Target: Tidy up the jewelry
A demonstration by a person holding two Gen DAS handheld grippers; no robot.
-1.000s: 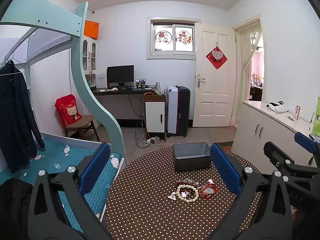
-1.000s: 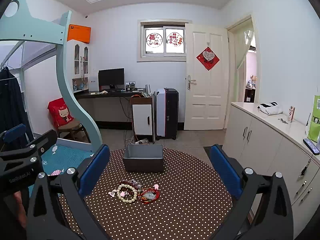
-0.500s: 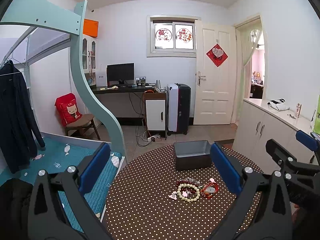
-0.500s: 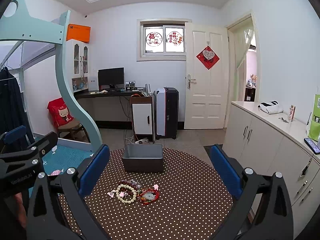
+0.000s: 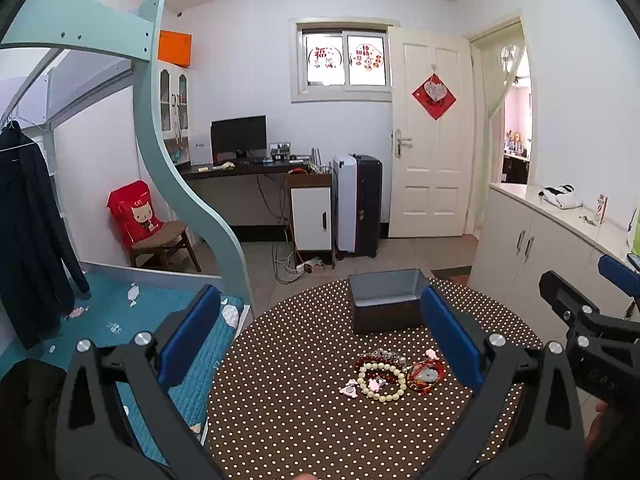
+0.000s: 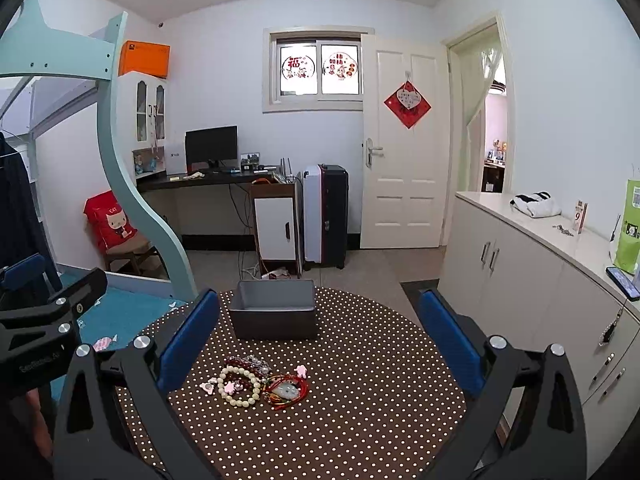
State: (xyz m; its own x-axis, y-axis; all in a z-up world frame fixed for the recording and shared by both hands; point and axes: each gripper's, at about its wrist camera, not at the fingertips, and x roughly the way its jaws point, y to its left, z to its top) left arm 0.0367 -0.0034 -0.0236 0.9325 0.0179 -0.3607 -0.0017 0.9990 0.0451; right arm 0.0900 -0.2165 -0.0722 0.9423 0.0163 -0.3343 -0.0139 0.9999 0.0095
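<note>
Two hand-held grippers hover wide open above a polka-dot table with a pile of jewelry and an empty box.

The round table with a brown, white-dotted cloth (image 6: 360, 400) fills the foreground. At its far side stands a dark grey rectangular metal box (image 6: 274, 314), open-topped and empty. The left gripper (image 5: 320, 344) and the right gripper (image 6: 318, 344) both hang above the table, blue-padded jaws spread wide and holding nothing. Near the table's middle, in front of the box and apart from it, lies the jewelry: a cream-white bead bracelet (image 6: 239, 386) touching a dark red bead bracelet (image 6: 240, 362) behind it, and just beside them a red cord necklace with a pale green pendant (image 6: 287, 390).
</note>
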